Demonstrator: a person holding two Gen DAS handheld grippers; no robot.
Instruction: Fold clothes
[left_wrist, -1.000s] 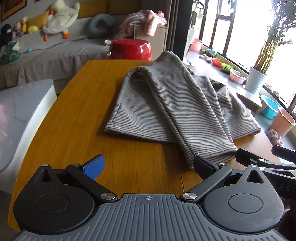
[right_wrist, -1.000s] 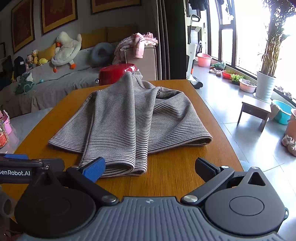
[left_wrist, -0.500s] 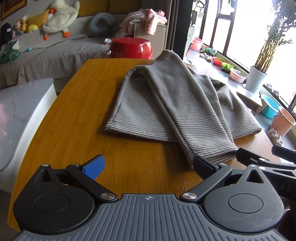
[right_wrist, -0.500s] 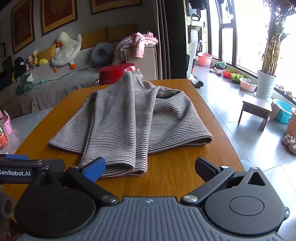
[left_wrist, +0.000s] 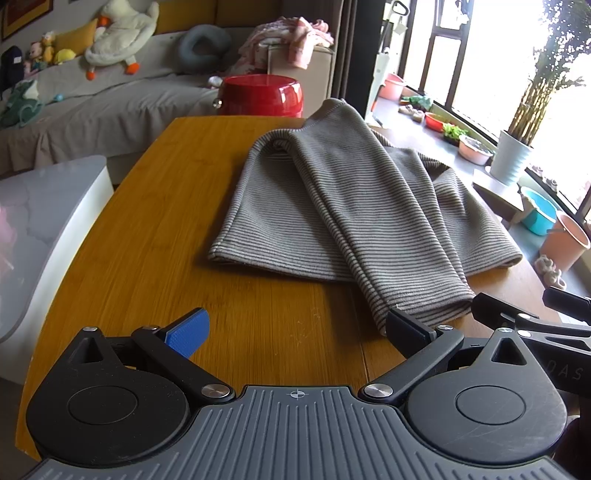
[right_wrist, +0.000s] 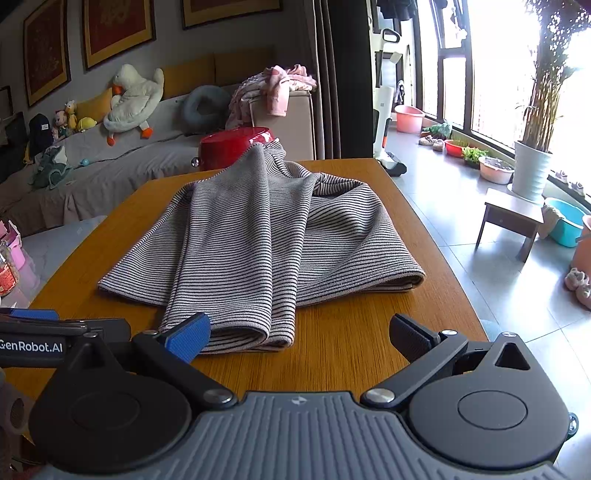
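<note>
Striped grey garment (left_wrist: 343, 206) lies centre frame on the wooden table (left_wrist: 155, 221), unmoved over the past second, left gripper (left_wrist: 295, 332) and right gripper (right_wrist: 299, 334) both spread, empty, holding short of its near hem, next fold not begun.

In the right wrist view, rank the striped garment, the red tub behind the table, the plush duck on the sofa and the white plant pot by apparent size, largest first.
1. striped garment, by far the largest, though it is also nearest.
2. red tub and plush duck: look alike; the tub is partly hidden, so unranked.
3. white plant pot, smallest.
</note>
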